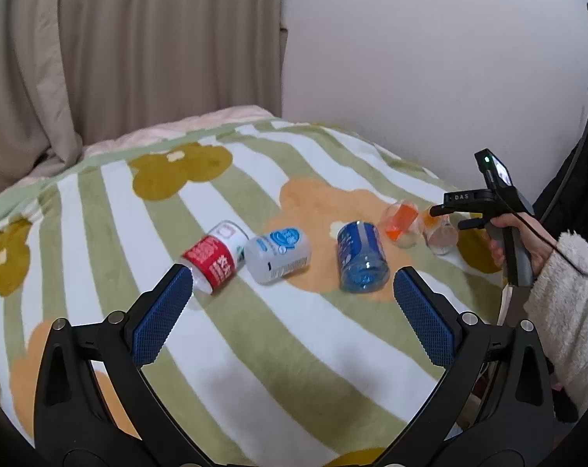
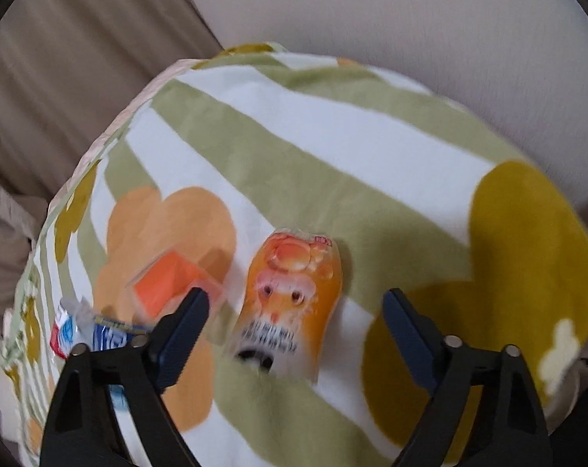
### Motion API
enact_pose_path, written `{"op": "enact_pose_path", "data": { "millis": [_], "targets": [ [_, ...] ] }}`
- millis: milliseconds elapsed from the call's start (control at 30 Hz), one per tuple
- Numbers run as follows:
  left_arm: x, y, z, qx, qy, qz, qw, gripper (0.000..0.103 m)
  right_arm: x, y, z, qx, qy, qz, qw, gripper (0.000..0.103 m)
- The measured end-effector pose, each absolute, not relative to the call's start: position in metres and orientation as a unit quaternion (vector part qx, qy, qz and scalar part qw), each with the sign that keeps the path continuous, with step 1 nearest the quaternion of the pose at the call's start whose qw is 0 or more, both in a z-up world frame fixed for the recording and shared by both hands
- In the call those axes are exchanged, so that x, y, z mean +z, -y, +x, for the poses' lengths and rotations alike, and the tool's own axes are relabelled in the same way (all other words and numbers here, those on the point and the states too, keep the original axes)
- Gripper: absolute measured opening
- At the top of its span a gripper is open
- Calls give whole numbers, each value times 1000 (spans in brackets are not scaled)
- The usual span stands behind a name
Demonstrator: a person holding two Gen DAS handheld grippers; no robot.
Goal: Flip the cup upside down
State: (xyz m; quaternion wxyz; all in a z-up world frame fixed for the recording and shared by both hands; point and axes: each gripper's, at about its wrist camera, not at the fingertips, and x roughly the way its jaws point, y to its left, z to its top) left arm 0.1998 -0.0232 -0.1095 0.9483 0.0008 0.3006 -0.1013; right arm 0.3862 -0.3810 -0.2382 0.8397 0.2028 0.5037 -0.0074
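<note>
Item: right gripper (image 2: 294,311), held by the person over a striped, flowered blanket (image 2: 294,124), jaws spread wide and gripping nothing, the fingers standing to either side of the target with clear air between; this straddling pose reads as a line-up for a side grasp. Item: orange-labelled cup (image 2: 290,303), directly ahead between the open fingers, lying on its side on the blanket and touching neither finger; its long axis runs roughly straight away from the tool, tilted a little to the right at the far end; the picture is blurred, so which end is the mouth cannot be told for certain. Lying flat, it needs lifting and turning before it can stand mouth-down. Item: clear cup with an orange insert (image 2: 177,280), just beyond the left fingertip, also on its side. Item: blue cup (image 2: 107,334), partly hidden behind the left finger. Item: left gripper (image 1: 294,292), apart from the work, jaws wide and empty, probably waiting; ahead of it lie a red-labelled cup (image 1: 216,257), a white cup (image 1: 276,253) and the blue cup, all toppled.
</note>
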Motion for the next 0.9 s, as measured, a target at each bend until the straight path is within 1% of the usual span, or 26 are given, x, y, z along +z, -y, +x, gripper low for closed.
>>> {"op": "enact_pose_path", "data": {
  "millis": [67, 100, 133, 167, 200, 233, 433, 533, 633, 733, 800, 900],
  "targets": [
    [-113, 21, 199, -101, -305, -1, 947, 103, -248, 383, 390, 3, -511, 229, 828, 75],
    [-115, 21, 202, -100, -307, -1, 946, 103, -252, 384, 391, 9, -513, 239, 825, 74],
    [-117, 21, 203, -100, -309, -1, 946, 103, -256, 384, 391, 14, -515, 248, 821, 69],
    [-119, 20, 202, -99, -312, -1, 945, 103, -259, 385, 393, 14, -516, 250, 819, 61],
    [-119, 20, 202, -99, -314, -1, 944, 103, -261, 385, 393, 15, -516, 251, 819, 58],
    [-120, 19, 201, -99, -315, -2, 944, 103, -261, 385, 393, 16, -513, 251, 821, 57],
    [-116, 16, 194, -94, -313, 2, 945, 103, -248, 387, 381, 15, -492, 252, 833, 56],
    [-112, 12, 184, -83, -306, 6, 948, 103, -221, 374, 357, 21, -462, 217, 859, 56],
    [-112, 7, 170, -71, -305, 5, 950, 103, -191, 340, 318, 61, -434, 161, 884, 56],
    [-114, -3, 156, -67, -309, -18, 949, 103, -171, 300, 275, 116, -419, 138, 890, 56],
    [-114, -9, 147, -64, -310, -31, 948, 103, -168, 269, 248, 154, -416, 134, 886, 56],
    [-112, -17, 134, -56, -309, -37, 949, 103, -179, 231, 219, 191, -423, 156, 872, 56]
  ]
}}
